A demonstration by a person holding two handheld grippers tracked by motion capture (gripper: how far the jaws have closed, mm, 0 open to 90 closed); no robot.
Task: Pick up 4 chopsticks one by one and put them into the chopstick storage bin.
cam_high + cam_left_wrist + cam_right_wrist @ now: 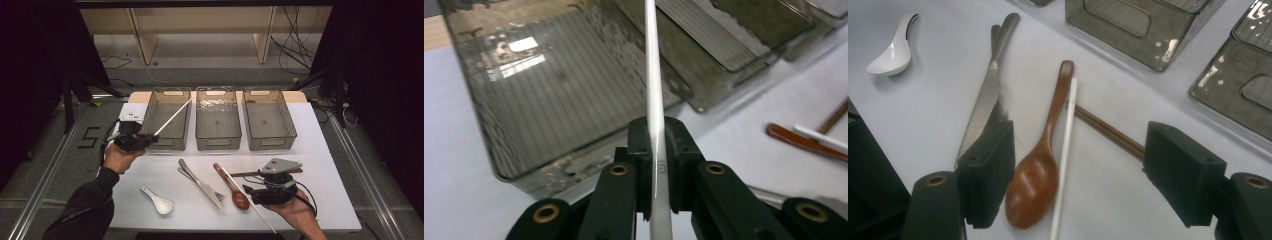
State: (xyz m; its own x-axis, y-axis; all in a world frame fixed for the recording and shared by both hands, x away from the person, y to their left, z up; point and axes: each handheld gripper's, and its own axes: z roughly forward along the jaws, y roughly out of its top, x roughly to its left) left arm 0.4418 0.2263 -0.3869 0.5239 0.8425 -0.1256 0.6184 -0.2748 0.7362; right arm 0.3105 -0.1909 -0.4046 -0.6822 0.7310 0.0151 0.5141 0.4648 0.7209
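Note:
My left gripper point(150, 137) point(656, 135) is shut on a white chopstick point(173, 116) point(653, 75), which slants up over the left grey bin point(170, 146) point(549, 90). My right gripper point(250, 192) point(1078, 150) hovers open at the table's front right. Between and below its jaws lie the bowl of a wooden spoon point(231, 185) point(1040, 170) and a second white chopstick point(262, 217) point(1065, 150); its pads touch neither. A pair of brown chopsticks point(245, 174) point(1108, 131) lies crosswise behind them, partly hidden by the right gripper.
Three grey bins stand in a row at the back; the middle bin point(218, 142) and right bin point(272, 142) look empty. A knife point(200, 184) point(985, 100) lies over a fork point(218, 196) point(994, 35) mid-table. A white ceramic spoon point(157, 201) point(890, 52) sits front left.

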